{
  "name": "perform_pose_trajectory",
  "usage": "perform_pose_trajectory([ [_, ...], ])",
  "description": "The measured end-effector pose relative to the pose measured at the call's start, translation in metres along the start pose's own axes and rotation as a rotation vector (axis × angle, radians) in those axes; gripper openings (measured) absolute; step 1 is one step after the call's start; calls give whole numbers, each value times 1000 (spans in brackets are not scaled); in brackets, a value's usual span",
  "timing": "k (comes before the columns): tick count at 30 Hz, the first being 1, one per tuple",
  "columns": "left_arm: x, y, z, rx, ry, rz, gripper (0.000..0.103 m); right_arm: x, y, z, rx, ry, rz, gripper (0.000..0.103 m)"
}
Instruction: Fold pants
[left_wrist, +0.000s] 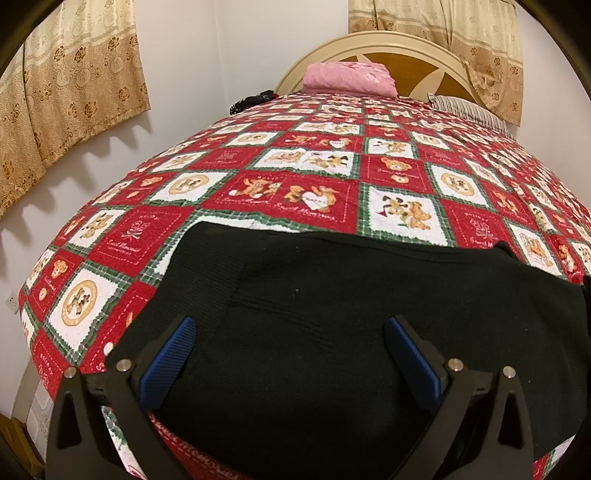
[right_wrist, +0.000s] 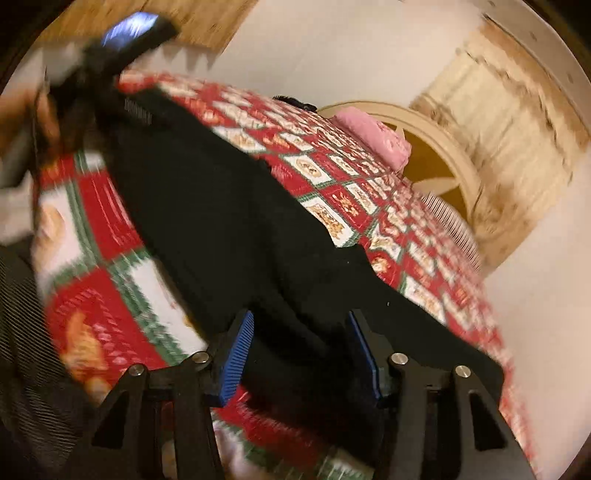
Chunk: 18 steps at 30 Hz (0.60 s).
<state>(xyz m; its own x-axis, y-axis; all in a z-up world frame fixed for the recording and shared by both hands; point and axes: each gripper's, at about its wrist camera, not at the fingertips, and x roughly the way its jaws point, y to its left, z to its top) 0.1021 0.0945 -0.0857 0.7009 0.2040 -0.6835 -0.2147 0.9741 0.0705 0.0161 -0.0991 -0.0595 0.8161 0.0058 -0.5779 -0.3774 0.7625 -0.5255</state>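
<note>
Black knit pants (left_wrist: 351, 314) lie flat on my bed, near its foot end, spread as one broad dark slab across the red teddy-bear quilt (left_wrist: 258, 177); from the right wrist view they run as a long band toward my other hand, so I judge at least one fold is in place (leg laid over leg, it looks like) and the shortening folds are left to do. My left gripper (left_wrist: 291, 332) hovers over the near edge with its blue pads (left_wrist: 168, 354) spread wide and nothing pinched. My right gripper (right_wrist: 301, 347) also stands parted, straddling a ridge of the cloth; its pads do not seem to press it, though that view is smeared. Further out, a pink pillow (left_wrist: 347, 79) sits against the rounded headboard (left_wrist: 406, 51), a striped pillow (left_wrist: 469, 110) beside it, a dark bundle (left_wrist: 251, 101) at the far left edge, curtains (left_wrist: 74, 81) on the walls. Nothing rests on the pants or blocks the open quilt beyond them.
</note>
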Motion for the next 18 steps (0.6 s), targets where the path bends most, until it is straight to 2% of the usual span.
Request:
perform_pose_trajectory([
  [1,0,0,0,0,0,0,103,3,-3,1,17,1,24,16],
  [4,0,0,0,-1,-1,-1,103,-4,-29,4,177,-24,108,9],
  [7,0,0,0,0,0,0,103,-18,-62,2,349,-66,142,9],
  [8,0,0,0,-1,0,0,103,-26,-72,1,390,-88,181,9],
  [10,0,0,0,-1,-1,0,103,-32,-70,3,380,-96,232,9],
  [13,0,0,0,-1,-1,-1,103,-28,-42,0,310,-65,281,9],
  [16,0,0,0,-1,0,0,103,-6,-11,-10,253,21,250,13],
  [18,0,0,0,-1,0,-1,103,-11,-7,-13,257,-20,219,17],
])
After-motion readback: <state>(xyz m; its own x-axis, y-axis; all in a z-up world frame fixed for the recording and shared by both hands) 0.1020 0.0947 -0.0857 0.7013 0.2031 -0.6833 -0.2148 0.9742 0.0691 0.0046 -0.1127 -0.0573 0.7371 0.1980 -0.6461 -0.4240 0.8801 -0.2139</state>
